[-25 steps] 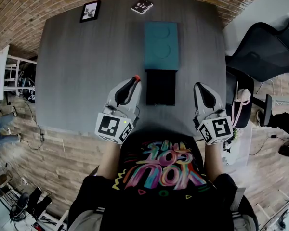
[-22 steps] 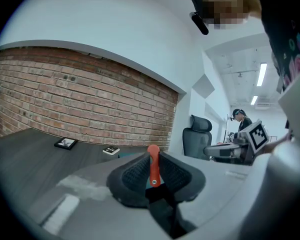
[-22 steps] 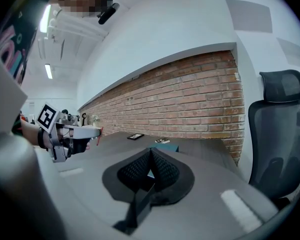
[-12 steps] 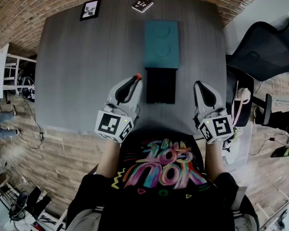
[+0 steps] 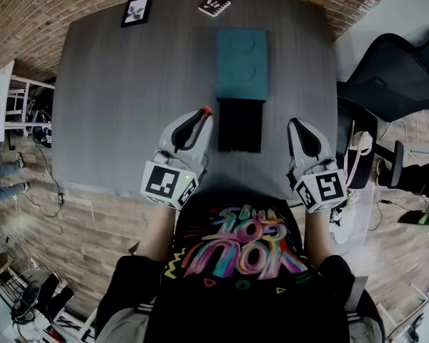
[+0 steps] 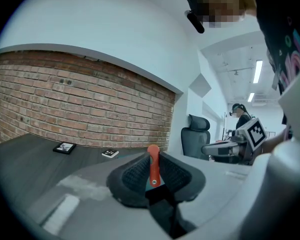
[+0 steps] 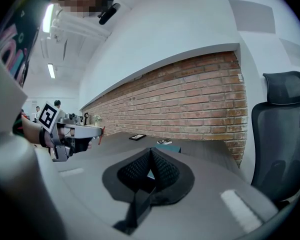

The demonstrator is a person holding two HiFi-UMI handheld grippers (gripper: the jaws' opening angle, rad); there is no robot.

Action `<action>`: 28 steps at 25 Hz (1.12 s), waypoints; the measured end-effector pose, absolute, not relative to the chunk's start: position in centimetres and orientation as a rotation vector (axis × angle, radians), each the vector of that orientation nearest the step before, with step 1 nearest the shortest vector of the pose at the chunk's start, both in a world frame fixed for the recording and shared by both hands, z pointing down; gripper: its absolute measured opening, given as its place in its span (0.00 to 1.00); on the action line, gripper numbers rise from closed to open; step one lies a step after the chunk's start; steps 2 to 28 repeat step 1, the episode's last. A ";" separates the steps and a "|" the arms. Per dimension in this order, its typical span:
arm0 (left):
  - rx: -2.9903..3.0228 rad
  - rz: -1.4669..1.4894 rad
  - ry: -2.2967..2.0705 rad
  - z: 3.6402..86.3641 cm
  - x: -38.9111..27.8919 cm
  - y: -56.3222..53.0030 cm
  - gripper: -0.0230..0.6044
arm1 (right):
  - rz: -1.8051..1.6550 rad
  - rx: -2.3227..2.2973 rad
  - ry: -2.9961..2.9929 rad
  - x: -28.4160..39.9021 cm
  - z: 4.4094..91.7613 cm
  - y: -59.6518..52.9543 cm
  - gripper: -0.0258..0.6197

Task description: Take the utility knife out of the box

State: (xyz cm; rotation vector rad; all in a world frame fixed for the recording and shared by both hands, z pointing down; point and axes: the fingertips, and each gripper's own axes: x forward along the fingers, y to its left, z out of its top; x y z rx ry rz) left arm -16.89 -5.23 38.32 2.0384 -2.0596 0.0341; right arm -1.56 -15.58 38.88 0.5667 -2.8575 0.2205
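A slim orange utility knife (image 6: 153, 160) stands upright between the pads of my left gripper (image 6: 154, 180), which is shut on it. In the head view its orange tip (image 5: 206, 111) pokes out past the left gripper (image 5: 199, 120), just left of the box. The box lies in two parts: a black tray (image 5: 239, 126) near me and a teal part (image 5: 241, 64) beyond it. My right gripper (image 5: 299, 126) hovers right of the black tray with its pads (image 7: 160, 170) pressed together and nothing between them. The left gripper with the knife (image 7: 101, 134) also shows in the right gripper view.
The grey table (image 5: 121, 106) carries a small framed picture (image 5: 136, 11) and a black card with white print (image 5: 214, 5) at its far edge. A black office chair (image 5: 393, 77) stands at the right. A brick wall (image 6: 80, 104) runs behind the table.
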 end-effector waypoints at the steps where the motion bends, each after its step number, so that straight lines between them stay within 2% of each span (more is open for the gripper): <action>1: 2.043 0.037 -2.058 38.3 -16.8 -5.2 0.13 | 0.220 0.566 -2.857 -1.6 38.9 -15.6 0.04; 28: 2.043 0.037 -2.058 38.3 -16.8 -5.2 0.13 | 0.220 0.566 -2.857 -1.6 38.9 -15.6 0.04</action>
